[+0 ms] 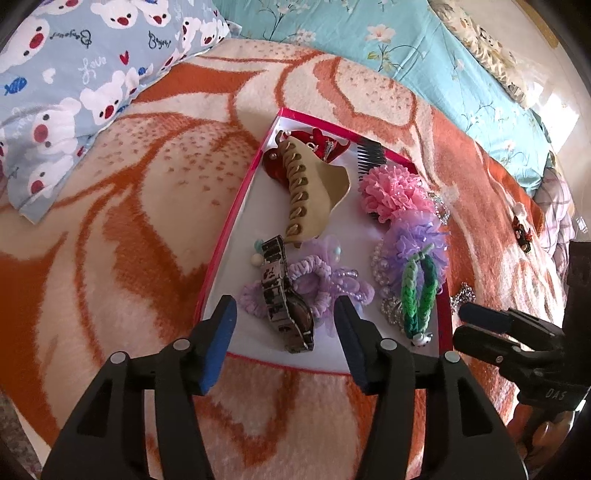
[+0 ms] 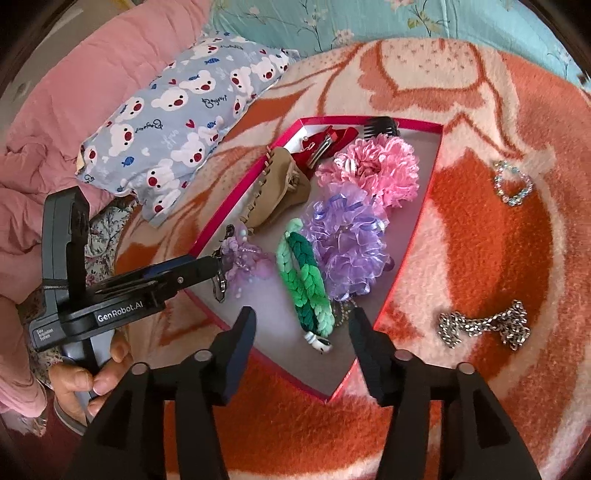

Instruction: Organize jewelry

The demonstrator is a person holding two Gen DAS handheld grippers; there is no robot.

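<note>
A shallow pink-rimmed tray (image 1: 236,218) (image 2: 424,206) lies on the orange blanket. It holds a metal watch (image 1: 286,306), a beige claw clip (image 1: 314,192) (image 2: 273,192), a lilac scrunchie (image 1: 317,280), pink (image 1: 391,192) (image 2: 373,170) and purple (image 2: 347,240) flower ties, a green braided bracelet (image 1: 417,291) (image 2: 306,284), a black comb (image 1: 369,155) and red clips. My left gripper (image 1: 286,332) is open just over the watch. My right gripper (image 2: 301,354) is open above the tray's near corner. A silver chain (image 2: 484,325) and a beaded bracelet (image 2: 513,182) lie on the blanket outside the tray.
A bear-print pillow (image 1: 66,85) (image 2: 177,122) lies left of the tray. A teal floral quilt (image 1: 369,33) runs behind. A pink duvet (image 2: 74,92) is at the far left. A small red clip (image 1: 521,229) lies on the blanket at the right.
</note>
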